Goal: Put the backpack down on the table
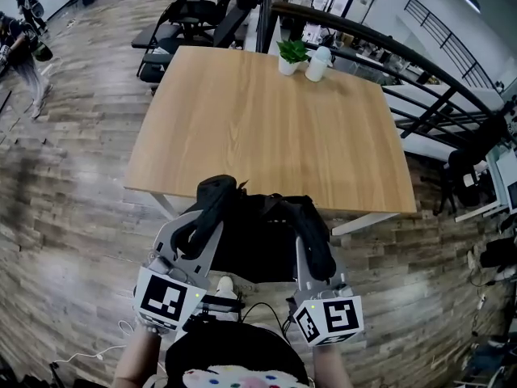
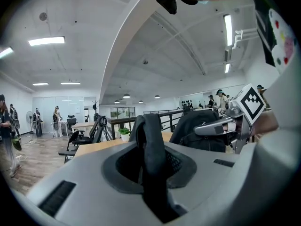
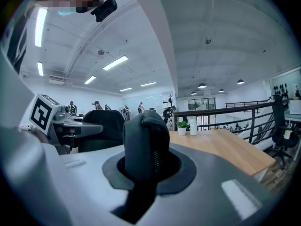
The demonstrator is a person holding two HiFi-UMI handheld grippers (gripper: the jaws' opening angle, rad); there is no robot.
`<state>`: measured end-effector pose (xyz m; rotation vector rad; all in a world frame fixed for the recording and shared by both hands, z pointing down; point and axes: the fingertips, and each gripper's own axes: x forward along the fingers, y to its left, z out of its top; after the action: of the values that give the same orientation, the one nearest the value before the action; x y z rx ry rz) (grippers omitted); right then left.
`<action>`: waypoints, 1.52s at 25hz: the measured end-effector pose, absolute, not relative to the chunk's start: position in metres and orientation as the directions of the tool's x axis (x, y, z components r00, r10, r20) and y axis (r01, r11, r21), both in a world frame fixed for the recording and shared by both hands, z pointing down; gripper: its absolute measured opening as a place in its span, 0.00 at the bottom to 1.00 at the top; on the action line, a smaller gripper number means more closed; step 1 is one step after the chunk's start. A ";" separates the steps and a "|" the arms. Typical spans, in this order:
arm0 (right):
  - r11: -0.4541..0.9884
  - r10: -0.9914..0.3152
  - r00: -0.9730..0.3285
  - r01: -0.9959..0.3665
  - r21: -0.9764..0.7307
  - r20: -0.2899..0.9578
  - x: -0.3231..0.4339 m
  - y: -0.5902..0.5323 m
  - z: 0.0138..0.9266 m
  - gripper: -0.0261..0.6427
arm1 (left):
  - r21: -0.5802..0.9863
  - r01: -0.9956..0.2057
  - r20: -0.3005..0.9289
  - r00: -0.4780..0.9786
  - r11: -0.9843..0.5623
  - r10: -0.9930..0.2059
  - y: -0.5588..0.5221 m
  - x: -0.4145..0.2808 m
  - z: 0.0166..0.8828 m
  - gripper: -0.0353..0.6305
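Spreading across the middle of the head view, a square table (image 1: 266, 136) of pale, smooth wood grain stands on white legs over a glossy floor (image 1: 73, 217) of grey-brown planks. At its 12 o'clock edge sit a small green plant (image 1: 292, 53) in a white pot and, touching it, a white bottle (image 1: 317, 65). Black office chairs (image 1: 182, 18) crowd the 11 o'clock side, and a black metal railing (image 1: 388, 47) curves past from 1 to 3 o'clock. The backpack (image 1: 258, 245), black, soft and slumped, hangs at the table's 6 o'clock, just off the near edge and over the floor, not on the wood. The left gripper (image 2: 153, 164) is clamped on one padded, mesh-lined shoulder strap (image 1: 212, 204), and the right gripper (image 3: 143, 168) is clamped on the other strap (image 1: 317, 241)
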<state>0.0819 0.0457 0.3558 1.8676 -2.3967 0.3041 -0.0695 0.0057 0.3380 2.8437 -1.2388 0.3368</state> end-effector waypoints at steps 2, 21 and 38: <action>0.224 -0.952 -0.240 -0.969 -0.102 0.190 0.081 0.033 0.355 0.13 | -0.065 -0.723 0.201 0.665 -0.687 -0.719 -0.008 -0.070 0.337 0.15; 0.226 -0.957 -0.236 -0.971 -0.079 0.168 0.070 -0.022 0.342 0.13 | -0.062 -0.728 0.165 0.667 -0.682 -0.727 -0.060 -0.082 0.326 0.15; 0.259 -0.950 -0.269 -0.963 -0.077 0.158 0.083 -0.049 0.335 0.13 | -0.063 -0.749 0.152 0.646 -0.660 -0.748 -0.084 -0.071 0.318 0.15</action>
<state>0.0825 -0.0486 0.3352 1.8488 -2.4285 0.2416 -0.0706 -0.0840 0.3175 2.8452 -1.2932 0.2583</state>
